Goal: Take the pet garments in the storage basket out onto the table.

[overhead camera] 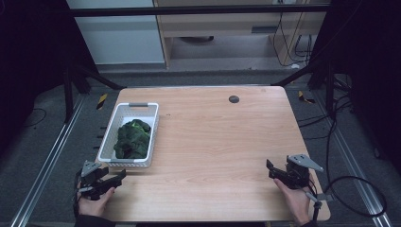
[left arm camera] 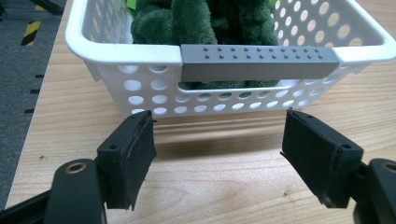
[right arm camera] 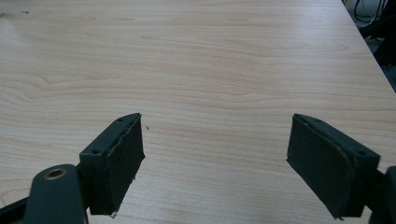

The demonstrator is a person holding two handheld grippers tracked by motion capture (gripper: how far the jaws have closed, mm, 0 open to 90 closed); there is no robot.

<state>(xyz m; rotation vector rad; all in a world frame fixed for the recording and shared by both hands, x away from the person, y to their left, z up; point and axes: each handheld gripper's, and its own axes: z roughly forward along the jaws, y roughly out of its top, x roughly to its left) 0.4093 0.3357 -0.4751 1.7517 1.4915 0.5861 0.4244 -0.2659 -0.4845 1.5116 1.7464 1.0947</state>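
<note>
A white perforated basket (overhead camera: 119, 117) sits at the table's left side, with a grey handle (left arm camera: 259, 62) on its near end. Dark green plush fabric (overhead camera: 133, 139) fills it, seen close up as green plush (left arm camera: 196, 23) in the left gripper view. My left gripper (overhead camera: 113, 178) rests at the front left corner, just short of the basket's near end, open with nothing between its jaws (left arm camera: 217, 154). My right gripper (overhead camera: 274, 169) is held at the front right over bare wood, open and empty (right arm camera: 215, 158).
The wooden table (overhead camera: 213, 142) has a small dark round disc (overhead camera: 233, 99) near its far edge. Cables (overhead camera: 359, 189) trail on the floor to the right. A black frame and cabinet stand beyond the table.
</note>
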